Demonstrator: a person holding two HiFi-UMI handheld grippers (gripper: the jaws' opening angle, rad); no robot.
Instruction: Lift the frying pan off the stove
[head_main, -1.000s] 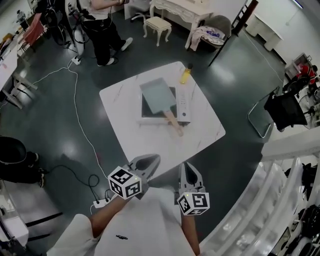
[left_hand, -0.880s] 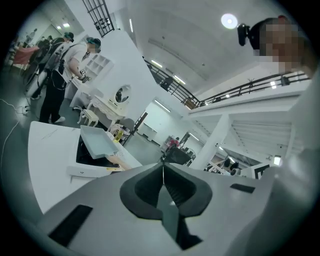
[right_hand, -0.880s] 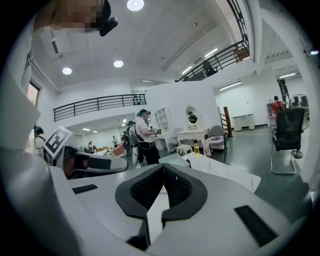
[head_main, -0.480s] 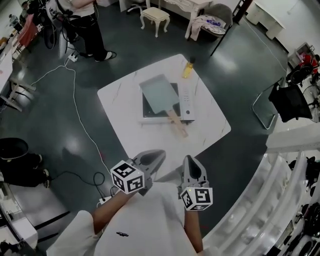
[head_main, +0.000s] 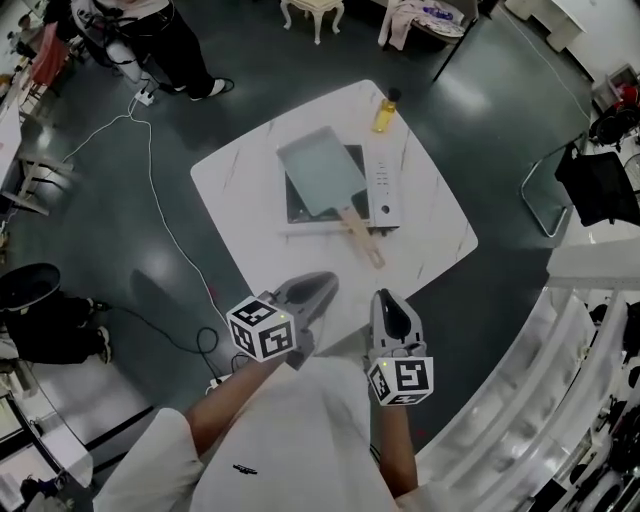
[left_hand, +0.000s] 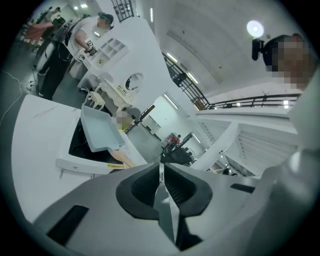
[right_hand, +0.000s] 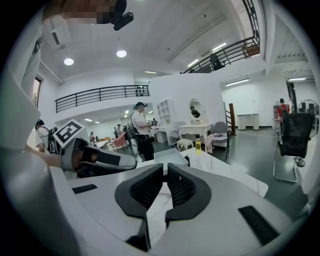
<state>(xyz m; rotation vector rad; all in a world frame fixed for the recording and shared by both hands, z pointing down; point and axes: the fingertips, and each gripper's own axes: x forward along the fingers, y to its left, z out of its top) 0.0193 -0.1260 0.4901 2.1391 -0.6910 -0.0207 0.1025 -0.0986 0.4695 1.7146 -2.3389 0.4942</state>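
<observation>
Wood is where I plan to take hold: the frying pan (head_main: 320, 172) has a pale wooden handle (head_main: 358, 235) that juts off the stove (head_main: 384, 190) on the side facing me, and I judge it less slippery than the grey-blue metal body. The pan sits flat on the stove's black glass, a shallow rectangular tray that looks rigid, with nothing showing inside it. I expect it to be moderately heavy, with most of the weight out past the handle, so it will likely want to dip at the far end. A grip close to where the handle meets the body should keep that in check. The glass under it looks slick, so a sideways nudge could make the pan slide before it lifts. Both tools hang well short of the stove on my side. The left gripper (head_main: 322, 283) has its fingers pressed together with nothing between them, and the right gripper (head_main: 386, 298) is likewise closed and empty, so each would have to open before meeting the handle. The stove rests on a white marble-patterned desk (head_main: 240, 190), smooth and hard, with a yellow bottle (head_main: 385, 112) just beyond the stove's far corner. The floor (head_main: 120, 270) is dark and glossy, and a person (head_main: 180, 50) stands well beyond the stove, off to its left.
</observation>
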